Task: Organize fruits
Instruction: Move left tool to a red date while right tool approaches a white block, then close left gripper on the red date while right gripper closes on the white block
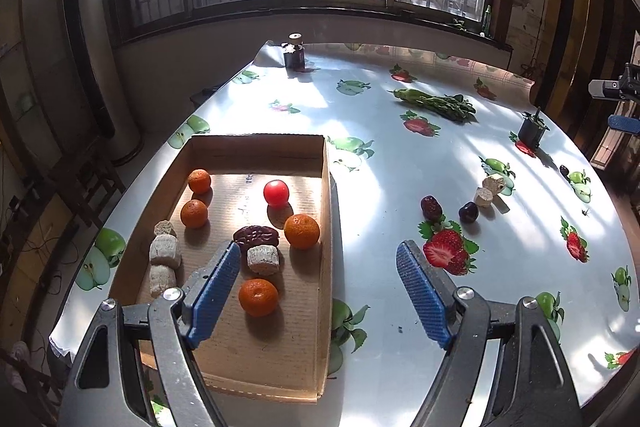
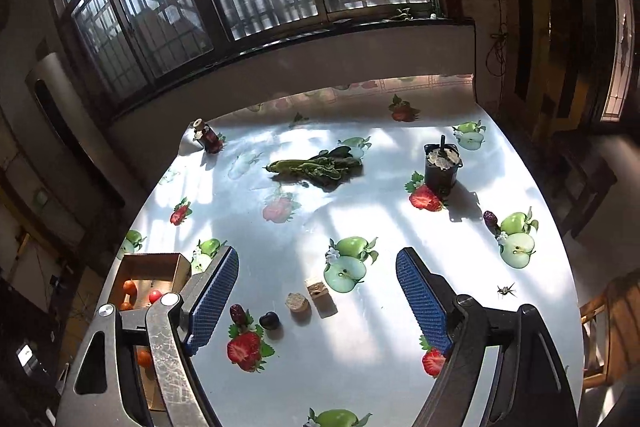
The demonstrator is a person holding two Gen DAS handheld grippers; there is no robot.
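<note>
A cardboard tray (image 1: 326,211) lies on the table's left and holds several oranges (image 1: 301,231), a red tomato (image 1: 276,193), a dark date (image 1: 256,235) and several beige cylinders (image 1: 262,259). My left gripper (image 1: 320,291) is open and empty above the tray's right wall. On the table to the right lie a red date (image 2: 238,314), a dark cherry (image 2: 269,320) and two beige cylinders (image 2: 297,303). A further date (image 2: 490,218) lies far right. My right gripper (image 2: 318,301) is open and empty above these loose pieces.
The table carries a fruit-print cloth (image 2: 360,211). Green leafy vegetables (image 2: 316,165) lie mid-table. A black pot (image 2: 441,167) stands to their right and a small dark bottle (image 2: 208,137) at the far left corner. The tray also shows in the right wrist view (image 2: 180,269).
</note>
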